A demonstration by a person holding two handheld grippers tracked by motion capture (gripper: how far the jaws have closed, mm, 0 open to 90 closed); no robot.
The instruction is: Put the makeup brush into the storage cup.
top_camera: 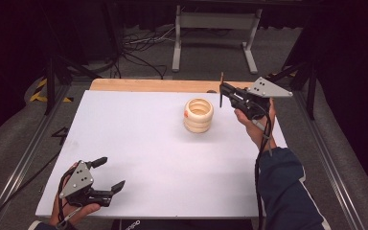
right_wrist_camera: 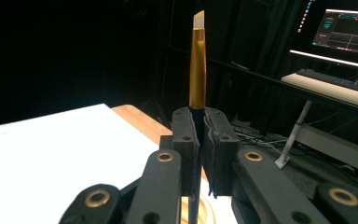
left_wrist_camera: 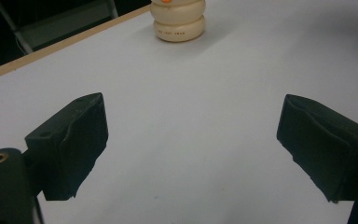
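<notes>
A cream holder point(top_camera: 199, 115) that looks like stacked rings, open at the top, stands on the white board point(top_camera: 139, 143) right of centre; its lower rings point(left_wrist_camera: 178, 23) sit far ahead of my left gripper. My right gripper point(top_camera: 223, 90) hovers just right of the holder, shut on a slender stick held upright. In the right gripper view that stick is a gold brush point(right_wrist_camera: 197, 70) with a pale slanted tip, clamped between the jaws of the right gripper point(right_wrist_camera: 199, 116). My left gripper point(top_camera: 112, 172) rests low at the board's near left corner, open and holding nothing point(left_wrist_camera: 193, 126).
A wooden table edge point(top_camera: 148, 85) runs behind the white board. Beyond it stand a grey metal frame point(top_camera: 215, 21) and loose cables point(top_camera: 139, 45) on the floor. A lit monitor point(right_wrist_camera: 349, 35) and a keyboard point(right_wrist_camera: 335, 79) sit on a desk in the dark background.
</notes>
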